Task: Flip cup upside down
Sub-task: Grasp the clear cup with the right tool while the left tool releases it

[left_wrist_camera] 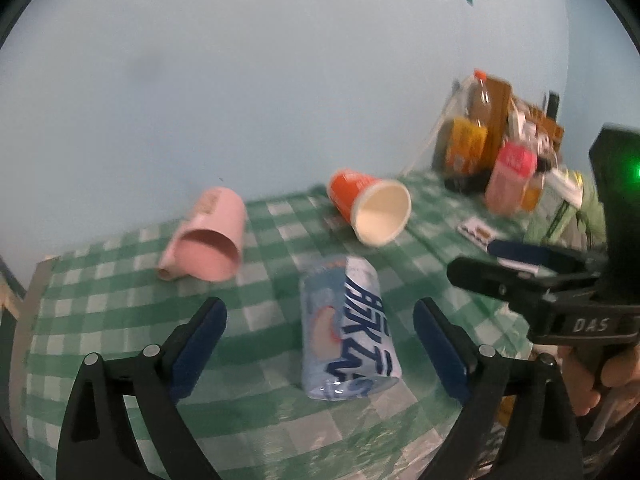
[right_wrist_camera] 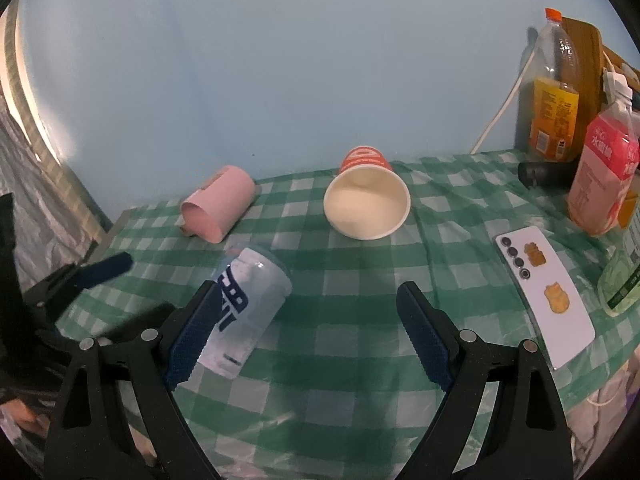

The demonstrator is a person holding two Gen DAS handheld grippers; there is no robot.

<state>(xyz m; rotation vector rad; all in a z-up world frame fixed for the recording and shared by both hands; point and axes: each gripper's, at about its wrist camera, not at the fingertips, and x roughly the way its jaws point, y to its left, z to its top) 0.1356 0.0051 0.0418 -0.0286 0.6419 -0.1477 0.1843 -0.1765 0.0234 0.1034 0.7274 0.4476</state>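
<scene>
Three cups lie on their sides on a green checked tablecloth [left_wrist_camera: 280, 432]. A white-and-blue printed cup [left_wrist_camera: 348, 328] lies just ahead of my left gripper [left_wrist_camera: 320, 332], between its open fingers but not held. It also shows in the right wrist view [right_wrist_camera: 248, 308], left of my open, empty right gripper [right_wrist_camera: 308, 316]. An orange paper cup [right_wrist_camera: 366, 204] lies farther back, its white mouth facing me; it also shows in the left wrist view [left_wrist_camera: 370, 208]. A pink cup [right_wrist_camera: 218, 204] lies at the back left, also in the left wrist view [left_wrist_camera: 208, 236].
A white phone [right_wrist_camera: 544, 296] lies at the right. Bottles stand at the back right: an amber one [right_wrist_camera: 550, 92], a pink one [right_wrist_camera: 604, 176] and a green one [right_wrist_camera: 624, 272]. The right gripper [left_wrist_camera: 532, 276] shows at the right of the left wrist view. A pale blue wall stands behind the table.
</scene>
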